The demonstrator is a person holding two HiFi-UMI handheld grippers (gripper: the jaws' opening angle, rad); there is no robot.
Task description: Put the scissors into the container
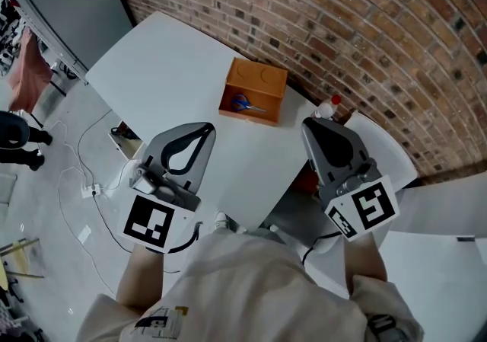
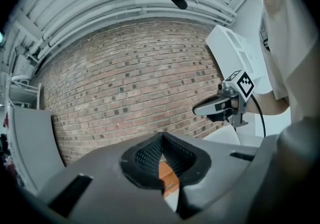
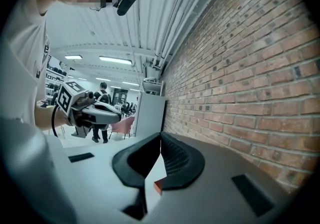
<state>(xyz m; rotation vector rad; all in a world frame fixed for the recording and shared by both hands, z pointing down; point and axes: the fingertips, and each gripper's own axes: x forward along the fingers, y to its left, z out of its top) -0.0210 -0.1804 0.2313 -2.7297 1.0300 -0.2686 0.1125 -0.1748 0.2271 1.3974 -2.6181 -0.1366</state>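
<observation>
An orange container (image 1: pixel 255 81) stands on the white table (image 1: pixel 167 74) near the brick wall. The blue-handled scissors (image 1: pixel 245 103) lie inside it. My left gripper (image 1: pixel 205 129) hovers over the table's near edge, below and left of the container, shut with nothing between its pads. My right gripper (image 1: pixel 307 124) hangs to the container's right, also shut and empty. In the left gripper view a sliver of the container (image 2: pixel 168 177) shows below the closed tips (image 2: pixel 161 136), and the right gripper (image 2: pixel 197 111) is off to the right. The right gripper view shows an orange corner (image 3: pixel 158 186) under its closed tips (image 3: pixel 161 136).
A small white bottle with a red cap (image 1: pixel 328 108) stands right of the container, close to my right gripper. The brick wall (image 1: pixel 365 28) runs behind the table. A grey panel (image 1: pixel 68 5) stands at the left. Cables (image 1: pixel 84 180) lie on the floor.
</observation>
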